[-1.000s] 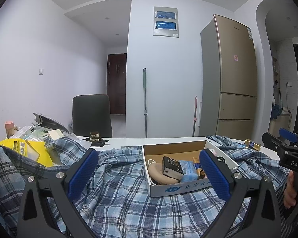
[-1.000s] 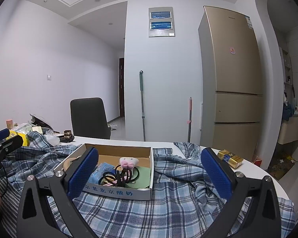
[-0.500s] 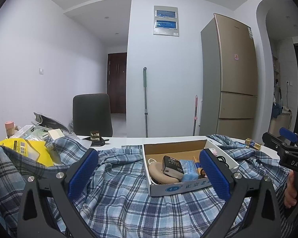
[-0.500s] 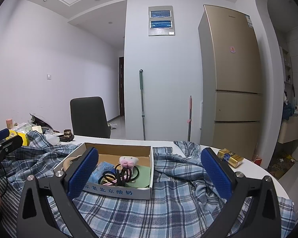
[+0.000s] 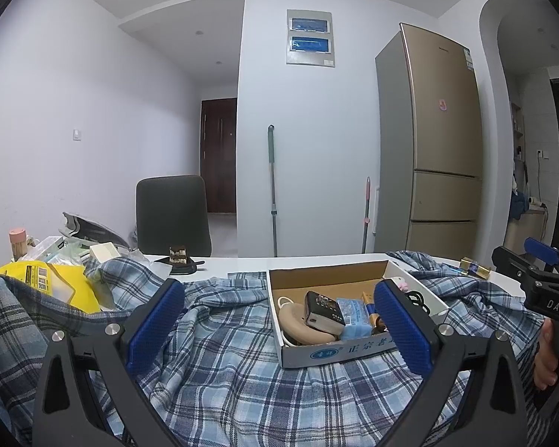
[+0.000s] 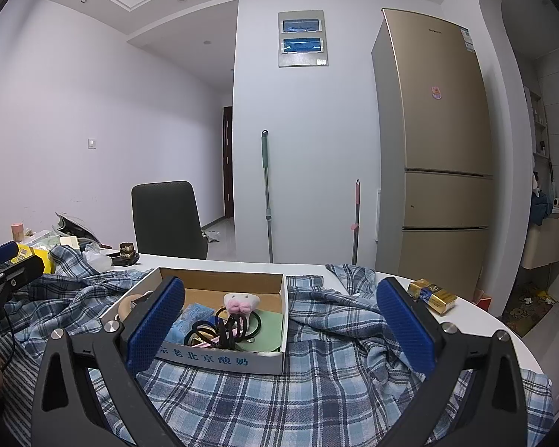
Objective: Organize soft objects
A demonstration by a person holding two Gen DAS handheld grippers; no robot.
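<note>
A blue plaid shirt lies crumpled over the white table. On top of it sits an open cardboard box holding a small pink plush, black hair ties, a blue packet and a black device. My left gripper is open above the shirt, just left of the box. Over the shirt hovers my right gripper, open, with the box at its left finger. Each gripper appears at the edge of the other's view.
A yellow bag and clutter pile up at the table's left end. A gold packet lies on the table's right edge. A black chair, two mops and a tall gold fridge stand behind the table.
</note>
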